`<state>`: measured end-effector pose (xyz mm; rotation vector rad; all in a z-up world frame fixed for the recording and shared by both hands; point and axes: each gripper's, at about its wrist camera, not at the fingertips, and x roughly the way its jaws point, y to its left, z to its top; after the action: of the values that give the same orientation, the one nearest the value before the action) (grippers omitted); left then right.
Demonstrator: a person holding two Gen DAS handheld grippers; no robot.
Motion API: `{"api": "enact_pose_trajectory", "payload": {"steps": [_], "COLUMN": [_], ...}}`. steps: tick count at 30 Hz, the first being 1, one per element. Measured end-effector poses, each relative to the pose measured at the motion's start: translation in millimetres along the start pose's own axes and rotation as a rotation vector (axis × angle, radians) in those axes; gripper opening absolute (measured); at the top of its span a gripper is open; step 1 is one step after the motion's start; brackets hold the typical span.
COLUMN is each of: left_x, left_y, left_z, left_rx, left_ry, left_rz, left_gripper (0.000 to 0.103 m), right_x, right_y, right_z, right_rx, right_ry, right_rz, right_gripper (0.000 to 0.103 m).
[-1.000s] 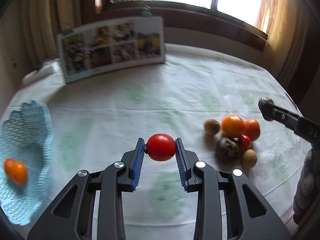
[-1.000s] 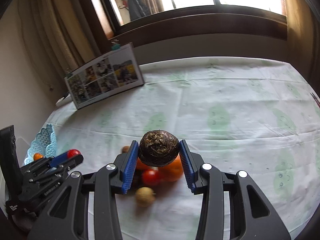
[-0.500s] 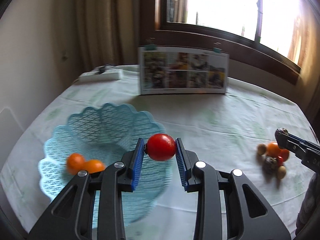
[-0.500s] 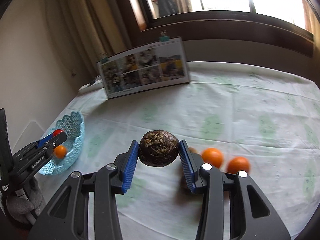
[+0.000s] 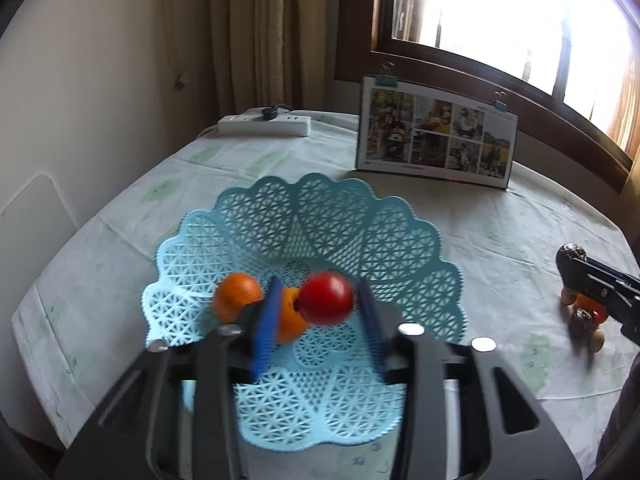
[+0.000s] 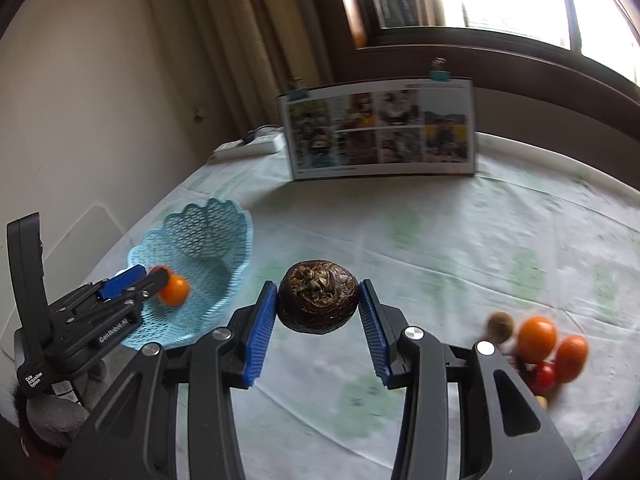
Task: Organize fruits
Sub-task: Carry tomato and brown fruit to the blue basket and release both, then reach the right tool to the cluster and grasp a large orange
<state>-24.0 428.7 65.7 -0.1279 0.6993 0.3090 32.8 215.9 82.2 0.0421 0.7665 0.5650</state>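
Between the blue pads of the left gripper (image 5: 318, 330) a clear gap is seen on both sides of the red tomato (image 5: 326, 298), so the jaws are judged to be parted and the fruit released, or nearly so, over the blue lattice basket (image 5: 360, 240); whether it has touched the basket floor cannot be told through the blur. Two oranges (image 5: 238, 296) are already lodged in the basket beside it. A dark, rough-skinned fruit (image 6: 318, 297) is clamped firmly in the right gripper (image 6: 318, 332), held above the tablecloth (image 6: 460, 240) between basket and pile. Left on the cloth are two more oranges (image 6: 537, 338), a small red fruit (image 6: 544, 376) and brown fruits (image 6: 500, 325), so the task is judged under halfway done.
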Motion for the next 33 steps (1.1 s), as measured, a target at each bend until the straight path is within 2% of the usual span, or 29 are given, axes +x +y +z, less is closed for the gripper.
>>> {"api": "enact_pose_trajectory", "payload": {"steps": [1,5,16,21,23,33], "left_x": [-1,-7,-16,-17,-18,-20], "left_y": [3,14,39,48,50,39], "left_z": [0,1,-4,-4,-4,0], "left_rx": [-0.004,-0.022,-0.047,-0.072,-0.076,-0.08], "left_ry": [-0.007,-0.032,-0.063,-0.065,-0.067,-0.073], "left_rz": [0.005,0.021,0.077,0.09,0.091,0.067], "left_gripper": [0.061,0.069,0.083,0.084,0.084,0.085], "right_x": [2,12,40,52,53,38], "right_y": [6,29,77,89,89,68], "right_z": [0,1,7,2,2,-1], "right_rx": [-0.009,-0.044,-0.107,-0.108,-0.105,-0.066], "right_ry": [0.003,0.015,0.057,0.078,0.079,0.05], "right_rz": [0.008,0.04,0.11,0.13,0.131,0.093], "right_gripper": [0.042,0.042,0.043,0.044,0.048,0.051]}}
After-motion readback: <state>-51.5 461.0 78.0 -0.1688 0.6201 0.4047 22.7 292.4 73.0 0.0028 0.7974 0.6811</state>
